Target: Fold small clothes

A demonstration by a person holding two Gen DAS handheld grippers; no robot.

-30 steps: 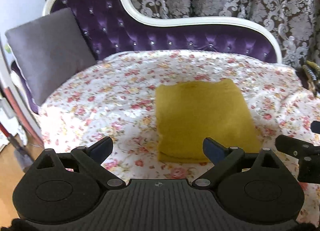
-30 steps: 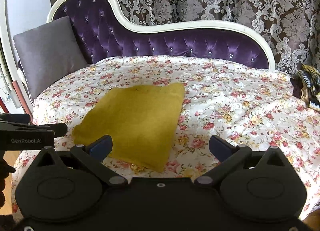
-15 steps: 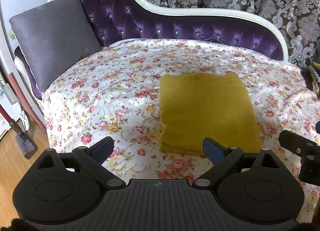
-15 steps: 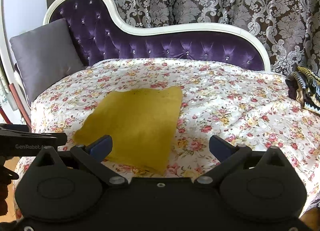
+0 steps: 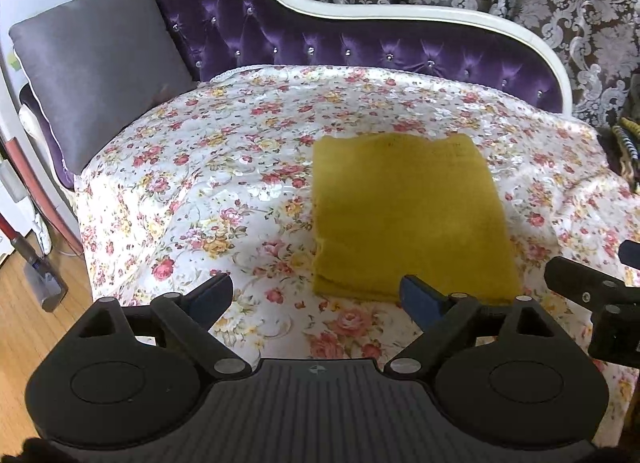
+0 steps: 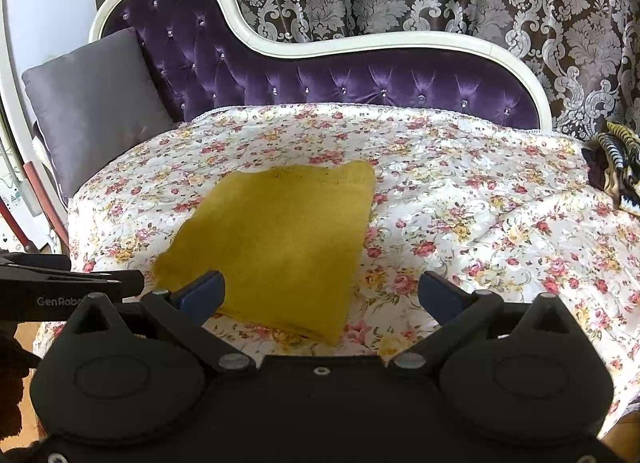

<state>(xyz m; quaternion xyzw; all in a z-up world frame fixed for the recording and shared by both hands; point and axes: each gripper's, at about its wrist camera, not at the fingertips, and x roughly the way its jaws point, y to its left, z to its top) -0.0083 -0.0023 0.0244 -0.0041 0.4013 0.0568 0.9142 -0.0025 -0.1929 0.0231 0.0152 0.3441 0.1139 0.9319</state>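
A mustard-yellow cloth point(image 5: 408, 215) lies folded into a flat rectangle on the floral bedspread point(image 5: 224, 191) of a purple chaise. It also shows in the right wrist view point(image 6: 280, 239). My left gripper point(image 5: 316, 297) is open and empty, held above the near edge of the spread, its right finger over the cloth's near edge. My right gripper point(image 6: 320, 291) is open and empty, just in front of the cloth's near right corner. Each gripper shows at the side of the other's view.
A grey cushion point(image 5: 96, 67) leans at the left end of the chaise. The tufted purple backrest point(image 6: 360, 83) runs along the back, with patterned curtains behind. A striped dark garment point(image 6: 618, 171) lies at the right end. Wood floor point(image 5: 24, 327) is at the left.
Both grippers have drawn back and risen slightly, so the cloth sits farther off in both views. The cloth has not moved and both grippers stay open.
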